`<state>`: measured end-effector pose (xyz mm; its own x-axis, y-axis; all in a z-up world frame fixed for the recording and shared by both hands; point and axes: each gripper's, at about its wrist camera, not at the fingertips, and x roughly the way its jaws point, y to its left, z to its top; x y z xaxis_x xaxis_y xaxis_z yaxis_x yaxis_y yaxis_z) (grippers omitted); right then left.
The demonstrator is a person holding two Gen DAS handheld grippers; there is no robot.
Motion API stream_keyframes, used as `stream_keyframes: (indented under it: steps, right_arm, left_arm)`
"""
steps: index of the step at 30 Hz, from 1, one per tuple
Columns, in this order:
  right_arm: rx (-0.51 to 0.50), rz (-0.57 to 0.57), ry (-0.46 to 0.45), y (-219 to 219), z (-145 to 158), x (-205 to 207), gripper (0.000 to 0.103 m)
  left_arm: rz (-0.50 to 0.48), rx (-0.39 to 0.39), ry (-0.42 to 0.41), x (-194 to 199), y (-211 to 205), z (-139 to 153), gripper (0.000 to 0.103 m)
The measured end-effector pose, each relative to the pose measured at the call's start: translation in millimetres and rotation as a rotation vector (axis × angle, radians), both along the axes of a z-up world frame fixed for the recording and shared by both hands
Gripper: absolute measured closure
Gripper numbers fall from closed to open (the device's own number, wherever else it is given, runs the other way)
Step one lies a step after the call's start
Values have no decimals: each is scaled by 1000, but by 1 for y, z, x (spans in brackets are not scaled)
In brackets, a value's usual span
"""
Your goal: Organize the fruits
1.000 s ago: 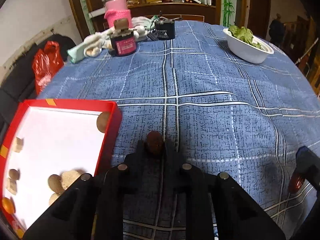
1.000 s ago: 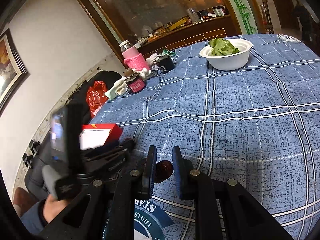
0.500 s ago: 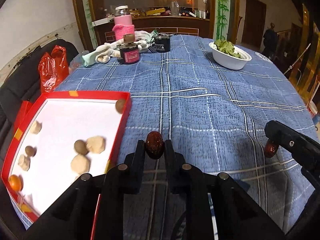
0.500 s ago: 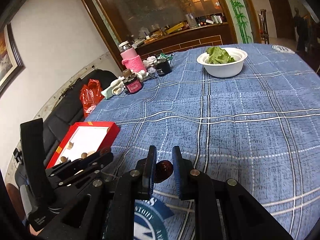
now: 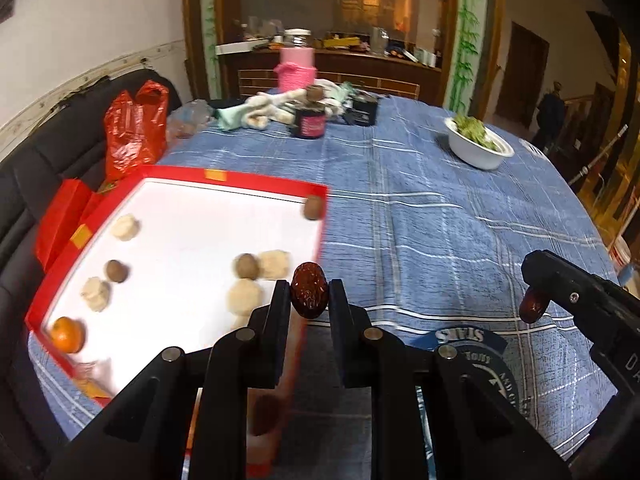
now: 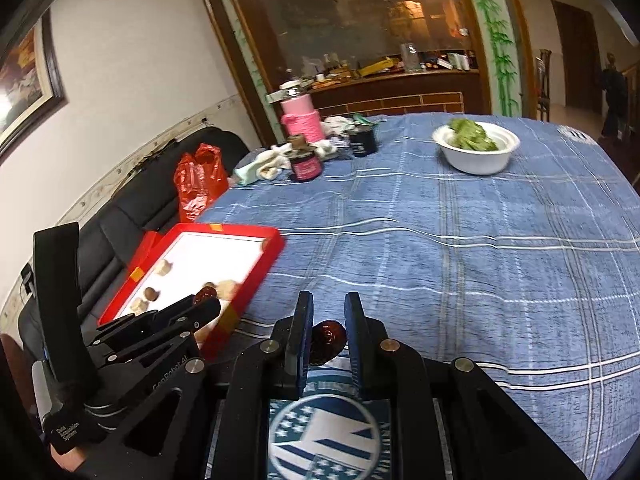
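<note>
Grippers first: left gripper (image 5: pixel 309 294) is closed on a wrinkled dark red date (image 5: pixel 309 295), pinched between both fingers near the tips, hanging over the near right edge of the red tray (image 5: pixel 256 181), not clearly inside it. Right gripper (image 6: pixel 328 330) is clamped on a second, glossier date (image 6: pixel 328 338), held above the blue tablecloth (image 6: pixel 460 260) near the table's front edge, well apart from the tray. Left view shows that same right-hand fruit at frame right. Tray sits at the table's left front corner, white floor, already holding several pale lumpy fruits, a few brown round ones, one brown piece tucked in the far right corner, and a small orange (image 5: pixel 68 334) at the near left corner. Judgement: sorting is partly done; two dates are in transit and neither is released yet. No loose fruit visible on the cloth, so these may be the last two, but the near table edge is hidden by the grippers. Farther back: white bowl of greens (image 6: pixel 476 148) toward the far right edge, dark jar (image 6: pixel 306 164) and pink-sleeved bottle (image 6: pixel 300 116) at the far edge, red plastic bag (image 6: pixel 198 176) off the table on the sofa.
</note>
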<state>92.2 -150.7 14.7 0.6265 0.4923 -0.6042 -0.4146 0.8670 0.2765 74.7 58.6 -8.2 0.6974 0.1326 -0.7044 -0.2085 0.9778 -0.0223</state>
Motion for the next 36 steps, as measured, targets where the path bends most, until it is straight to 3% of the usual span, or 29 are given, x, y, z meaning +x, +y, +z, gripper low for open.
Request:
stream_keyframes:
  steps: [7, 17, 22, 32, 33, 35, 36]
  right_arm:
    - [3, 108, -20, 55, 9, -2, 87]
    - [-24, 267, -22, 152, 1, 7, 87]
    - [-57, 302, 12, 182, -16, 21, 87]
    - [-93, 303, 40, 199, -35, 36, 83]
    - [-99, 301, 40, 199, -35, 37, 79]
    - [-106, 292, 28, 195, -33, 35, 38]
    - [-108, 291, 16, 192, -31, 34, 30]
  left_arm:
    - [122, -5, -11, -11, 52, 4, 86]
    - [279, -2, 27, -14, 120, -14, 86]
    - [315, -23, 46, -15, 136, -21, 86]
    - [318, -27, 71, -12, 141, -27, 86]
    - [316, -31, 76, -11, 140, -27, 86]
    - [319, -19, 105, -9, 137, -29, 86]
    - [314, -13, 119, -8, 134, -29, 86]
